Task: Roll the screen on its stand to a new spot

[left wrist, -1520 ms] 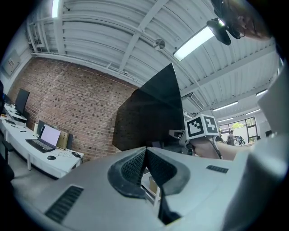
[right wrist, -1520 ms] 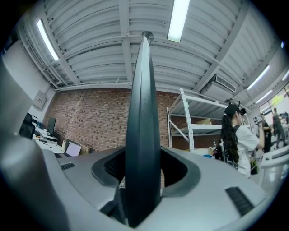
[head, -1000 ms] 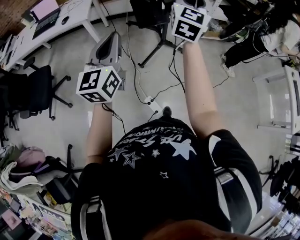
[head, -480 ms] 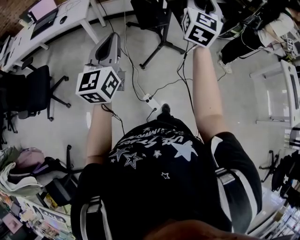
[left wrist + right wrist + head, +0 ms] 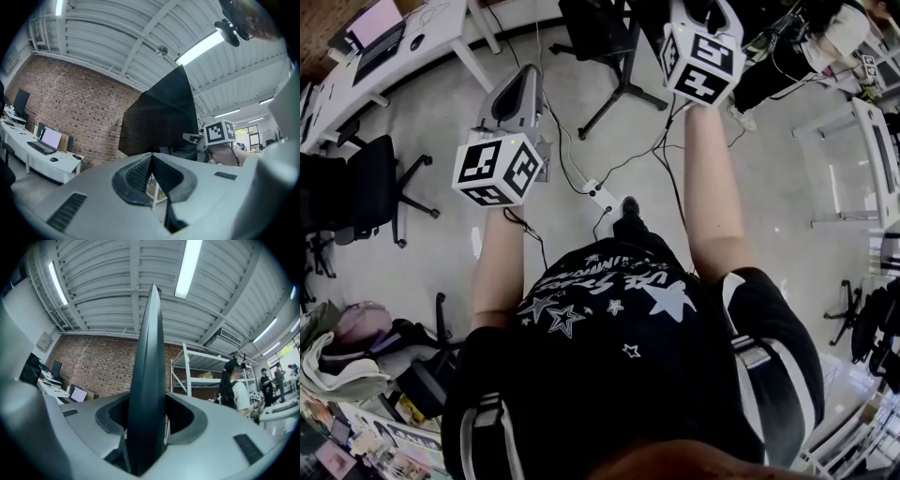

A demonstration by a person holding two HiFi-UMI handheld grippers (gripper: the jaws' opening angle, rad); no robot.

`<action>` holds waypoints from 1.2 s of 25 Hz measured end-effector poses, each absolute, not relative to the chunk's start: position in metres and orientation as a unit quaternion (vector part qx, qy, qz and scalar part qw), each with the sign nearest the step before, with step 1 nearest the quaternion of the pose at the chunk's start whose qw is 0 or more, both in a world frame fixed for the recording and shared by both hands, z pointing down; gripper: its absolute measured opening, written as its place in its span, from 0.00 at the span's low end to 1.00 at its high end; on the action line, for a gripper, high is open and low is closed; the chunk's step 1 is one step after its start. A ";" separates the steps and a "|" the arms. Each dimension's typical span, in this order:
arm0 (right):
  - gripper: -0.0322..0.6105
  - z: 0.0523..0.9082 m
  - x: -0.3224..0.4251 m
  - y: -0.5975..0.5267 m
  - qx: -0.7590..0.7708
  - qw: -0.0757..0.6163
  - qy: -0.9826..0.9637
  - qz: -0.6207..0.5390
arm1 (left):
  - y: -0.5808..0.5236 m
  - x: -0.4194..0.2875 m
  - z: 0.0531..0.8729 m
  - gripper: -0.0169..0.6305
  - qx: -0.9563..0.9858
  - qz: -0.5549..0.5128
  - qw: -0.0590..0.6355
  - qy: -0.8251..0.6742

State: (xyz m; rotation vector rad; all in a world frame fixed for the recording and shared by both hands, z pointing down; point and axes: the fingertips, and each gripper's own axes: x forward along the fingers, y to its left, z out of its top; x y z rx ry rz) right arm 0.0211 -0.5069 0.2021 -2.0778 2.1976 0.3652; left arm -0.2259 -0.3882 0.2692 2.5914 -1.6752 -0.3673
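Note:
The screen (image 5: 164, 117) is a tall black panel that reaches toward the ceiling in the left gripper view. From above I see the black legs of its stand (image 5: 619, 94) on the grey floor. My right gripper (image 5: 146, 413) is shut on the screen's thin side edge (image 5: 147, 362), which stands upright between the pads. In the head view the right gripper (image 5: 698, 11) is raised at the top, under its marker cube. My left gripper (image 5: 523, 80) hangs apart from the screen, left of the stand. Its pads (image 5: 140, 171) meet with nothing between them.
A power strip (image 5: 602, 195) and cables lie on the floor between me and the stand. A desk with a laptop (image 5: 375, 23) is at the upper left, a black office chair (image 5: 366, 183) at the left. A person (image 5: 806, 47) and a white table (image 5: 862, 159) are at the right.
My right gripper and its cube have shifted a little to the right in the head view, still on the screen's edge. The left gripper has stayed where it was.

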 end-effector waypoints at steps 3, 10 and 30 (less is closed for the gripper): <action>0.37 0.202 0.023 -0.487 -0.683 0.047 0.718 0.121 | -0.377 -0.225 0.269 0.04 0.839 -0.119 0.018 -0.531; 0.37 0.200 0.028 -0.442 -0.689 0.047 0.712 0.128 | -0.350 -0.220 0.276 0.04 0.849 -0.117 0.032 -0.514; 0.37 0.202 0.072 -0.332 -0.671 0.050 0.727 0.137 | -0.262 -0.166 0.274 0.04 0.840 -0.117 0.026 -0.529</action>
